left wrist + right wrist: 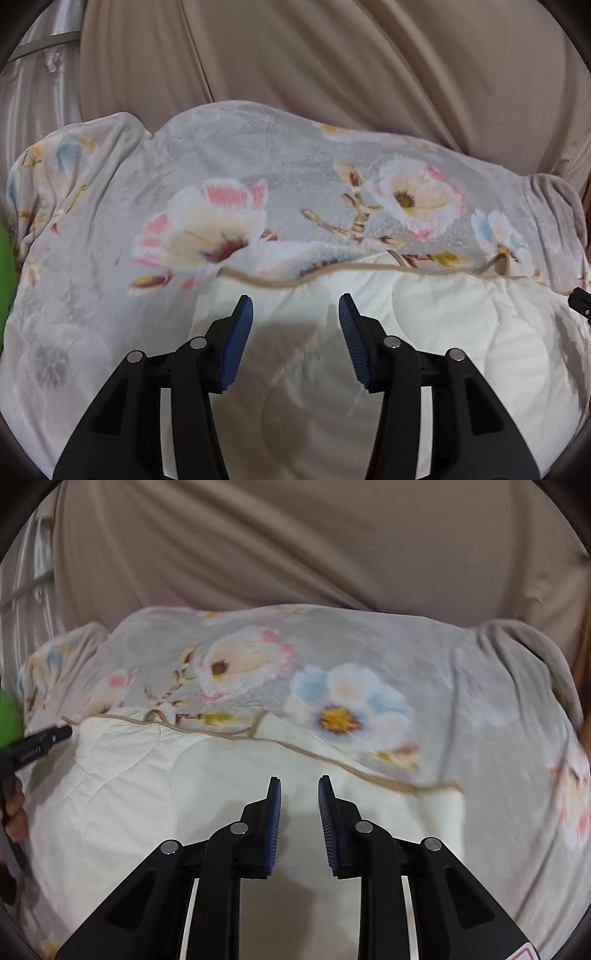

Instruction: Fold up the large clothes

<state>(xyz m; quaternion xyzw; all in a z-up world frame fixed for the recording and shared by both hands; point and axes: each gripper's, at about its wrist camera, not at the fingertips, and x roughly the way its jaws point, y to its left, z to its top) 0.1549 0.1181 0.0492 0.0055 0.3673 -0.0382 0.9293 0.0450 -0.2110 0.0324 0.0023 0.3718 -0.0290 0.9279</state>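
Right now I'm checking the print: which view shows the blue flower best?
The right wrist view: the blue flower sits large near the centre, whole, yellow middle visible, slightly blurred. The left wrist view shows it small and distorted near the right edge.

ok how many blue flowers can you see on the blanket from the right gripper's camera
2: a big blue flower right of centre, and a small blurred flower at the blanket's far left. Folds may hide more.
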